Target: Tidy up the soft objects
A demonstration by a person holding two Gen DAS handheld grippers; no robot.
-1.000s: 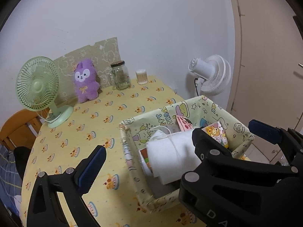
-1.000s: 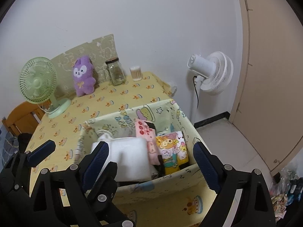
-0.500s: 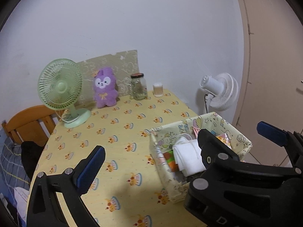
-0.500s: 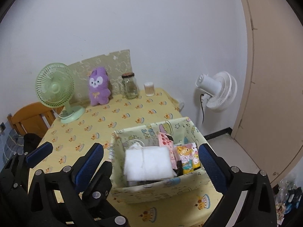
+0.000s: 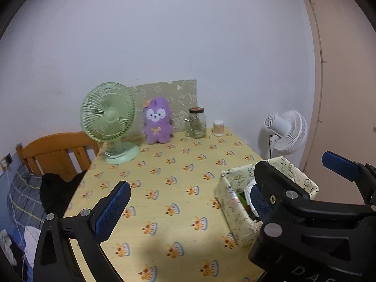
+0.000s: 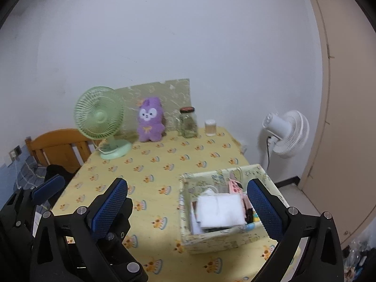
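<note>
Count: two fans, one green fan (image 6: 99, 119) on the tabletop (image 6: 162, 164) and one white fan (image 6: 287, 131) standing off its right edge. One purple plush (image 6: 149, 122), one glass jar (image 6: 187, 122), one small cup of sticks (image 6: 209, 127), all along the back wall. One wooden chair (image 6: 56, 148) at the left end. One fabric bin (image 6: 218, 237) near the tabletop's front right corner.

Bin contents: white folded cloth (image 6: 221, 210) on top, pink patterned piece (image 6: 235, 185) behind it, something colourful at the right, mostly hidden by a finger. The rest underneath is unreadable.

Right hand-held gripper (image 6: 188, 213): jaws spread wide, just been opening, nothing gripped. The bin sits between them in the picture, but the pads are clear of it.

Left hand-held gripper (image 5: 225, 185): jaws wide apart, holding nothing, over bare tabletop left of the bin.

View differences: the right wrist view looks straight into the bin. In the left wrist view, the right hand-held gripper's body blocks most of the bin (image 5: 231, 202); only a white and green sliver shows. The left view shows more of the checked bedding (image 5: 21, 202) beside the chair.
</note>
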